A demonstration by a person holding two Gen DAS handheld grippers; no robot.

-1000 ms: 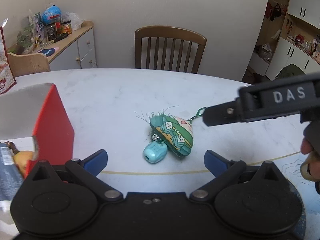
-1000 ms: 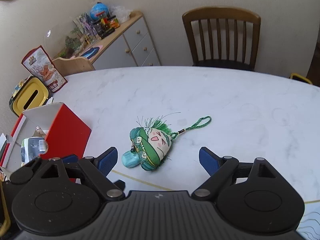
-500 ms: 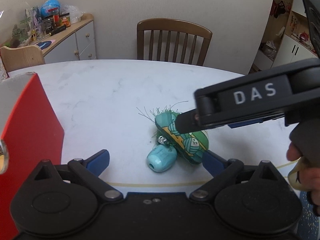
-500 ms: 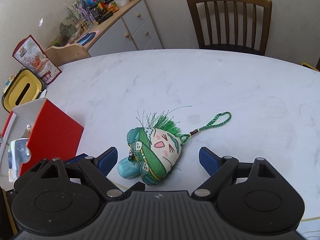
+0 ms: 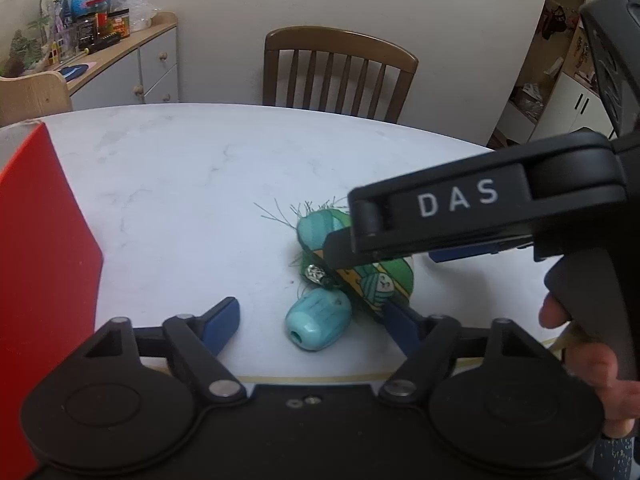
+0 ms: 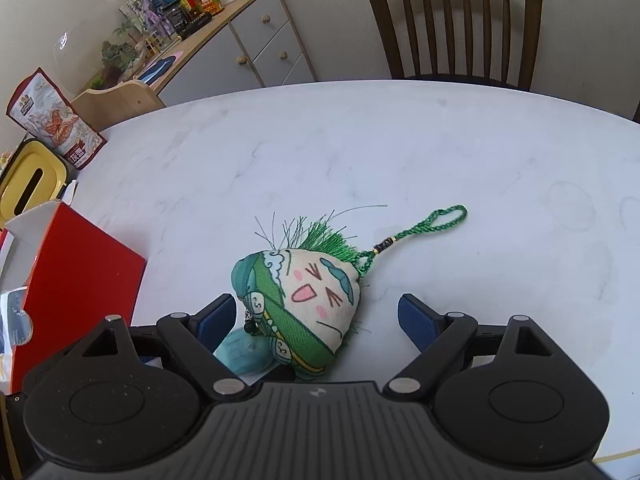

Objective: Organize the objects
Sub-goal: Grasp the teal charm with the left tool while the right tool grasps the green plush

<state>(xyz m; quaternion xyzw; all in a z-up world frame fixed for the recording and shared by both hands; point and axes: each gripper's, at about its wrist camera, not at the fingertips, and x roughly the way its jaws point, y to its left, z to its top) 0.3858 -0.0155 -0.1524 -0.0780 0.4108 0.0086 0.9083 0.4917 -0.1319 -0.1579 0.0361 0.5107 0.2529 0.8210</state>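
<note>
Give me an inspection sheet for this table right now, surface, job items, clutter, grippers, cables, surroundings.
Surface: white marble table, faint ring marks at right.
Job's things: plush charm with green cord loop lying flat; turquoise bead beside it; red box open at left.
Clutter: snack bag and yellow container at far left edge.
Grippers: right gripper open, jaws astride the charm; left gripper open, near the bead.
Cables: nothing seen.
Surroundings: wooden chair, sideboard crowded with items.

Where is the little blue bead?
In the left wrist view the blue bead lies on the white table, touching the green plush charm, right of the red box.
</note>
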